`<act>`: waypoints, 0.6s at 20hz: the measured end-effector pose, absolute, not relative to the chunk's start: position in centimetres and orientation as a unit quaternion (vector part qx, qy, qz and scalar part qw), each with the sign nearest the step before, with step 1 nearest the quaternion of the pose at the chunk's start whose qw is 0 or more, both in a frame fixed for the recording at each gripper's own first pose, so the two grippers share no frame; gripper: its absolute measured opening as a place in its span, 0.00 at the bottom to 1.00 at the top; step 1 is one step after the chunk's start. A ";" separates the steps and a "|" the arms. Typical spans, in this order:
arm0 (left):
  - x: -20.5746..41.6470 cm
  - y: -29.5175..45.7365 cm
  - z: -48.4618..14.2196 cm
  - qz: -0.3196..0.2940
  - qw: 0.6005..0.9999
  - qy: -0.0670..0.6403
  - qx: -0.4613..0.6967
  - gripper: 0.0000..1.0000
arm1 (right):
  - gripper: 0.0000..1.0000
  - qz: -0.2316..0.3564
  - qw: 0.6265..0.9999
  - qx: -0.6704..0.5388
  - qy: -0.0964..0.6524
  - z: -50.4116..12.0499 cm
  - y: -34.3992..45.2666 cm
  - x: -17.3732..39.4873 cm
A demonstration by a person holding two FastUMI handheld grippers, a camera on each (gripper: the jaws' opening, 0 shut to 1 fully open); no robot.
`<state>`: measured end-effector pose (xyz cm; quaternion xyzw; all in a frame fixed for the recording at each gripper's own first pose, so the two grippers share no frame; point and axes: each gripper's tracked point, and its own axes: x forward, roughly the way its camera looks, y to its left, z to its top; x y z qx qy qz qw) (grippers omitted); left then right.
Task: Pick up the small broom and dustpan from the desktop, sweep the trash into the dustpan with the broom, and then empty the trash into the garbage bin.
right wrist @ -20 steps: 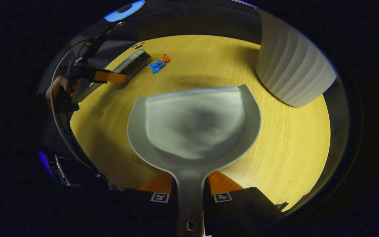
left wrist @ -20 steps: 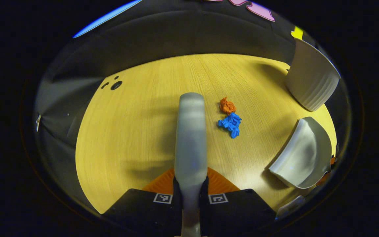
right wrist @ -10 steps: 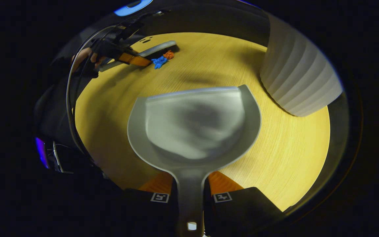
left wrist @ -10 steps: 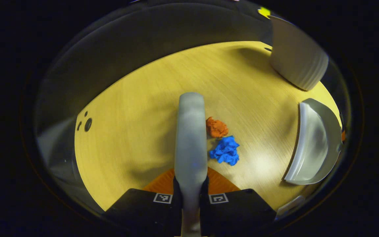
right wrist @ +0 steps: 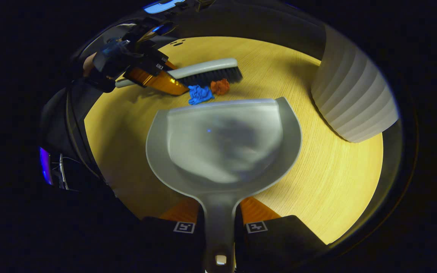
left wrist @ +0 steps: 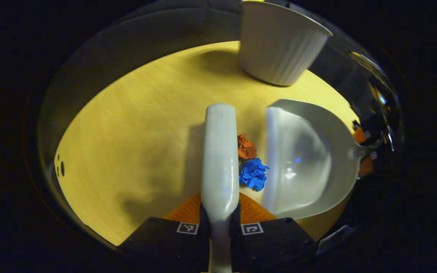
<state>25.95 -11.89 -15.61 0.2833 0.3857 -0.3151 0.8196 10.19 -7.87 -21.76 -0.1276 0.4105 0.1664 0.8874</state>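
Note:
My left gripper (left wrist: 219, 217) is shut on the handle of the small grey broom (left wrist: 220, 159), which points forward over the yellow desk. An orange paper wad (left wrist: 246, 147) and a blue paper wad (left wrist: 253, 174) lie against the broom's right side, between it and the front lip of the grey dustpan (left wrist: 302, 159). My right gripper (right wrist: 219, 223) is shut on the dustpan (right wrist: 222, 146) handle. From the right gripper view the broom (right wrist: 207, 72) stands just behind the blue wad (right wrist: 199, 94) and the orange wad (right wrist: 220, 86), both close to the pan's lip.
A white ribbed garbage bin (left wrist: 279, 41) stands on the desk beyond the dustpan, and appears at the right as the bin (right wrist: 355, 98) in the right gripper view. Small dark holes (left wrist: 60, 170) mark the desk (left wrist: 135, 136) at far left. A hand (right wrist: 89, 64) holds the left gripper.
The broom has swung toward the dustpan, pushing both wads along the desk. The dustpan has come closer, so the wads now sit just off its lip. The bin now appears nearer the centre.

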 end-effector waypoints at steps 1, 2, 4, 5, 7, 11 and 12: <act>25.1 -12.7 -15.9 -0.329 0.813 0.393 0.277 0.27 | 0.34 0.168 0.888 -0.130 0.408 -21.8 -8.0 10.1; 24.4 -13.3 -15.9 -0.338 0.810 0.395 0.271 0.24 | 0.34 0.169 0.888 -0.131 0.407 -21.8 -8.0 10.1; 22.8 -14.6 -16.7 -0.364 0.798 0.410 0.252 0.24 | 0.34 0.169 0.890 -0.132 0.401 -22.0 -8.0 10.0; 21.7 -15.1 -16.9 -0.378 0.786 0.423 0.246 0.27 | 0.34 0.169 0.891 -0.136 0.400 -22.2 -8.0 10.0; 21.2 -15.2 -16.9 -0.383 0.777 0.426 0.262 0.24 | 0.34 0.168 0.892 -0.136 0.397 -22.0 -8.0 10.1; 21.2 -15.1 -15.7 -0.347 0.813 0.399 0.244 0.27 | 0.34 0.158 0.900 -0.111 0.391 -22.2 -7.5 10.1; 21.3 -14.7 -15.4 -0.330 0.825 0.392 0.238 0.27 | 0.34 0.155 0.902 -0.106 0.389 -22.5 -7.4 10.3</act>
